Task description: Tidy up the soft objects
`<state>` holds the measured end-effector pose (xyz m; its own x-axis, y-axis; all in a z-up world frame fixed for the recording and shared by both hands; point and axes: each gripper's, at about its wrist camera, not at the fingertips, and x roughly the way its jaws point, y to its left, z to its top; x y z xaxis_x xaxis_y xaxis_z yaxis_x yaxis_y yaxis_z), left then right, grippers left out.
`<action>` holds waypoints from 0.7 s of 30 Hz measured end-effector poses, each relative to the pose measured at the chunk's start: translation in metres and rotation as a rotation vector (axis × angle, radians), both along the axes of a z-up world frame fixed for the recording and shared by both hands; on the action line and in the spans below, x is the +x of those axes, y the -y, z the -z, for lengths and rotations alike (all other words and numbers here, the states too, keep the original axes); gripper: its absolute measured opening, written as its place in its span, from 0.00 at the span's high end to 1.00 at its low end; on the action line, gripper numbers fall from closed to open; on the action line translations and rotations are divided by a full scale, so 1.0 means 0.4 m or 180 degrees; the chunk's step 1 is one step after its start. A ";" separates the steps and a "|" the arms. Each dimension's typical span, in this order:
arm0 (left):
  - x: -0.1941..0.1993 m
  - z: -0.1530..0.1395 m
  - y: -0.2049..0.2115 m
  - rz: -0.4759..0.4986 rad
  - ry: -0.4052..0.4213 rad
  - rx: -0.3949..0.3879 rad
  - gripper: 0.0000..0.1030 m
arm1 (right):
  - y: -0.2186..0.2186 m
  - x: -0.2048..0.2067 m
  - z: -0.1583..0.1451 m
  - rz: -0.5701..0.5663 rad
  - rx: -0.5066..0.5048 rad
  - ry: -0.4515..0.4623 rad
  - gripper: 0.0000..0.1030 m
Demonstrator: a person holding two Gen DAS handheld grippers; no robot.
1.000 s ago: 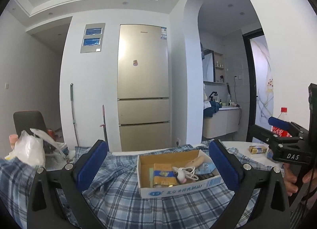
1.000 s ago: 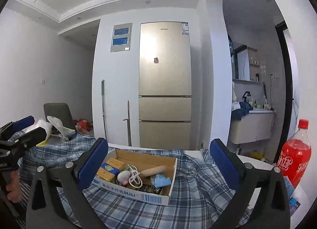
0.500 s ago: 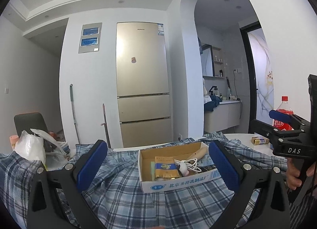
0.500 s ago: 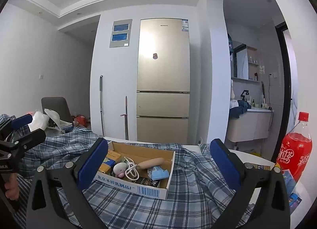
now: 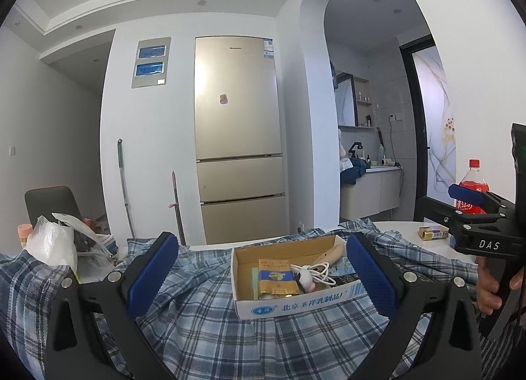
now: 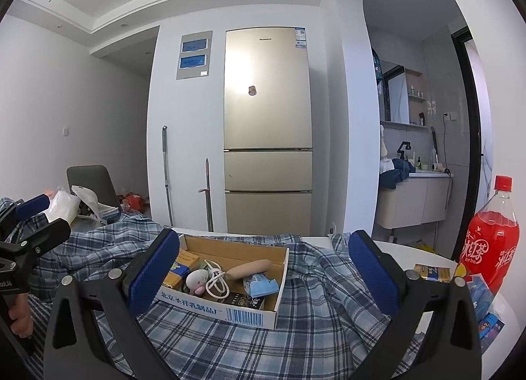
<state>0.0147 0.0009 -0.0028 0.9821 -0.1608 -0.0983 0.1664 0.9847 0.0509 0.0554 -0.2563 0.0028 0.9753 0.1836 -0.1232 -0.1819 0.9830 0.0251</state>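
Left wrist: one box (image 5: 296, 302) on one plaid cloth (image 5: 210, 330), both tools (image 5: 261, 276) (image 6: 263, 276) spread apart.

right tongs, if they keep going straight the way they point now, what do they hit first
Probably the cardboard box lying on the plaid shirt. The open right tongs straddle it; depth is unclear, so they might brush the shirt first.

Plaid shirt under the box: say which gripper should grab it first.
Probably the right gripper: open, with loose folds of the plaid shirt bunched beside the cardboard box between its fingers. The left gripper mostly frames the box.
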 end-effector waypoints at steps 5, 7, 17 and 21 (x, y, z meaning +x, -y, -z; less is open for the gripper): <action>0.000 0.001 -0.005 -0.0010 -0.0018 -0.0035 0.00 | 0.004 -0.002 0.000 -0.0004 0.0009 0.0006 0.00; 0.002 0.000 -0.006 0.0001 -0.0019 -0.0040 0.00 | 0.005 -0.002 -0.001 0.0004 0.0016 0.0010 0.00; 0.013 -0.001 -0.003 -0.0023 -0.0072 -0.0049 0.00 | 0.013 -0.001 -0.003 0.0013 0.0060 -0.0014 0.00; 0.018 0.003 -0.004 -0.0039 -0.0115 -0.0066 0.00 | 0.012 -0.001 -0.003 0.0015 0.0058 -0.0016 0.00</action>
